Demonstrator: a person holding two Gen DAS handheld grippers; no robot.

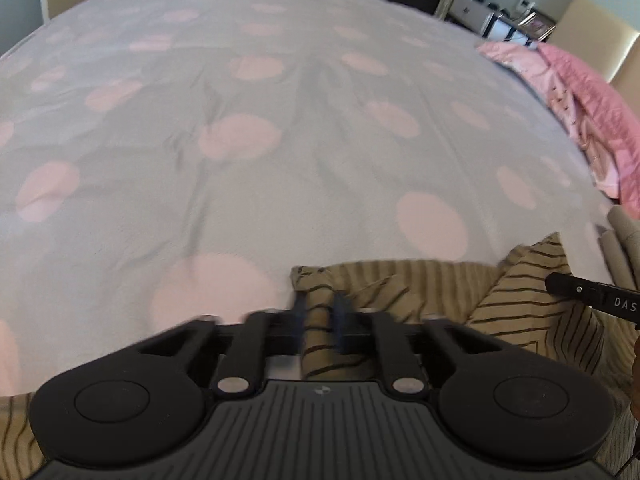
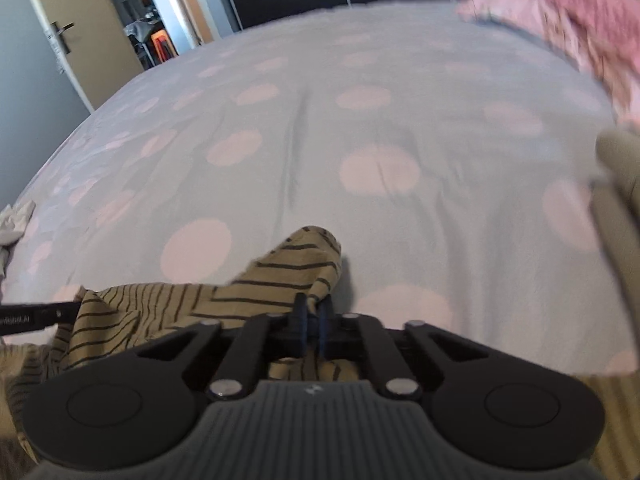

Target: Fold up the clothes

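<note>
Left gripper (image 1: 320,312) low over the bed edge, fingers pressed onto a fold of the tan striped garment (image 1: 420,292), cloth pinched between the two dark pads. Motion blur on the fingertips. Rest of the garment spreads to the right of this gripper and under its body, rumpled, stripes running at different angles. Right gripper's black finger (image 1: 588,296) pokes in from the right edge, lying against the same cloth.

Right gripper (image 2: 314,316) also clamped, pads nearly together with a bunched corner of the tan striped garment (image 2: 280,280) caught between them. A peak of cloth rises just ahead of its fingertips; the bulk trails off to its left and below. Left gripper's black finger (image 2: 40,316) visible at far left, touching the garment's edge.

Ahead of both grippers: grey bedspread with pink dots (image 1: 280,140), lightly creased, filling most of the view. Pink quilted blanket (image 1: 580,112) heaped far ahead-right of the left gripper, on the bed's right side. Open door (image 2: 60,36) far ahead-left of the right gripper. Beige blurred thing (image 2: 620,184) at the right edge, can't tell what.
</note>
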